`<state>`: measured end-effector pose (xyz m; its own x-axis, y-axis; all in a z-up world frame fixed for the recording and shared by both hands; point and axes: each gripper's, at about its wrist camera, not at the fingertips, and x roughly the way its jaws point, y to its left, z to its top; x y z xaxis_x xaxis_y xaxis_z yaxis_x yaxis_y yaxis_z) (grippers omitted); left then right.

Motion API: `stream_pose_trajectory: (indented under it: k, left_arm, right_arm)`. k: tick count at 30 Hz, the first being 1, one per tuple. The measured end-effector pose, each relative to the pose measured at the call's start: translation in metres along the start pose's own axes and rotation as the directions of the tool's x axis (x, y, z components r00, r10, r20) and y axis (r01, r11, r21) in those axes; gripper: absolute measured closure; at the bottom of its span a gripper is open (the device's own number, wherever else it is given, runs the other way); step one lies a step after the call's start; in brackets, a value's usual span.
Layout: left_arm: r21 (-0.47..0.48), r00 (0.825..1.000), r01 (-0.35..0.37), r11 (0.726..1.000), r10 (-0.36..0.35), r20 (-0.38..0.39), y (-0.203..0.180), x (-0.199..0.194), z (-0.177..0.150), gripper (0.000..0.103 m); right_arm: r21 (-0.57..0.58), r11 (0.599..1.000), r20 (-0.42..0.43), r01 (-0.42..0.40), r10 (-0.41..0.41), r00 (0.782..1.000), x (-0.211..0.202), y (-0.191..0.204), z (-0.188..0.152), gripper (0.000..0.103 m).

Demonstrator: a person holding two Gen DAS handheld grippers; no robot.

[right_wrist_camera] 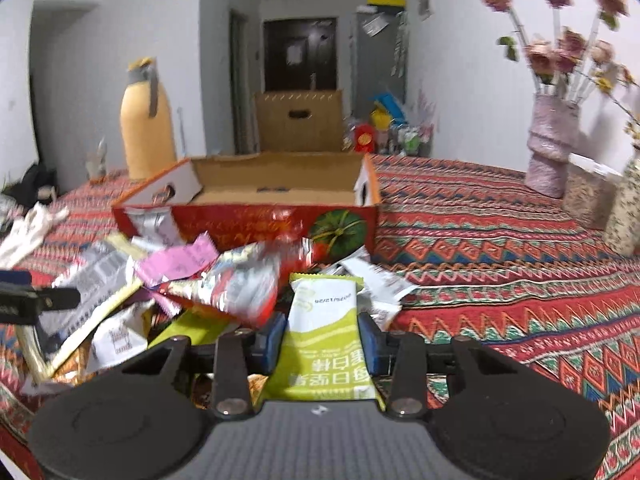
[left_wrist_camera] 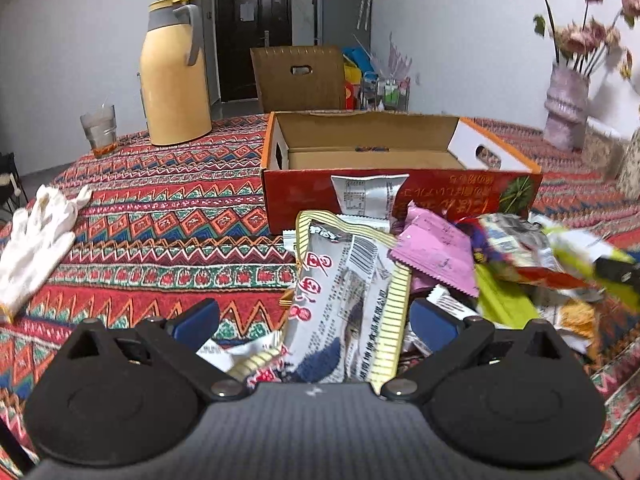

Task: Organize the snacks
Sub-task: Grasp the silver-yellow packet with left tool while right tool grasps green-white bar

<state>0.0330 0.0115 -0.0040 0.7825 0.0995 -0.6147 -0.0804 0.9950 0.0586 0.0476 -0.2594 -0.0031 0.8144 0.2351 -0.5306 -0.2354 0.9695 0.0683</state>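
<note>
A pile of snack packets [left_wrist_camera: 460, 264] lies on the patterned tablecloth in front of an open red cardboard box [left_wrist_camera: 400, 196], which looks empty inside; the box also shows in the right wrist view [right_wrist_camera: 248, 220]. My left gripper [left_wrist_camera: 316, 320] is open, its blue pads on either side of a long white and yellow packet [left_wrist_camera: 348, 300] that lies between them. My right gripper [right_wrist_camera: 322, 340] is shut on a green and white packet [right_wrist_camera: 324, 340] at the near edge of the pile [right_wrist_camera: 180, 280]. The left gripper shows at the left edge of the right wrist view [right_wrist_camera: 24, 300].
A yellow thermos jug [left_wrist_camera: 174, 76] and a glass [left_wrist_camera: 99, 130] stand at the back left. White gloves [left_wrist_camera: 36, 240] lie at the left. A vase of pink flowers [right_wrist_camera: 550, 144] stands at the back right. A brown cardboard box [left_wrist_camera: 298, 78] is beyond the table.
</note>
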Motion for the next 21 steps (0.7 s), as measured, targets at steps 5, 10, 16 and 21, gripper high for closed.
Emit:
stream_pose_trajectory:
  k: [5, 10, 16, 21]
  left_arm:
    - [0.088, 1.0, 0.002, 0.996, 0.0, -0.02, -0.014, 0.014, 0.003, 0.0]
    - [0.119, 0.998, -0.016, 0.993, 0.023, -0.054, -0.024, 0.028, -0.001, 0.0]
    - [0.075, 0.997, -0.002, 0.997, 0.008, -0.074, -0.014, 0.032, -0.002, 0.01]
    - [0.068, 0.998, 0.019, 0.998, -0.015, -0.057, -0.011, 0.028, -0.005, 0.026]
  right_arm:
    - [0.047, 0.999, 0.038, 0.0, -0.002, 0.999, -0.005, -0.005, -0.001, 0.065]
    - [0.064, 0.998, 0.042, -0.013, 0.01, 0.999, -0.003, -0.005, -0.004, 0.065]
    - [0.067, 0.997, 0.041, -0.028, 0.026, 0.999, -0.001, -0.004, -0.006, 0.065]
    - [0.07, 0.997, 0.041, -0.032, 0.029, 0.999, 0.001, -0.005, -0.007, 0.065]
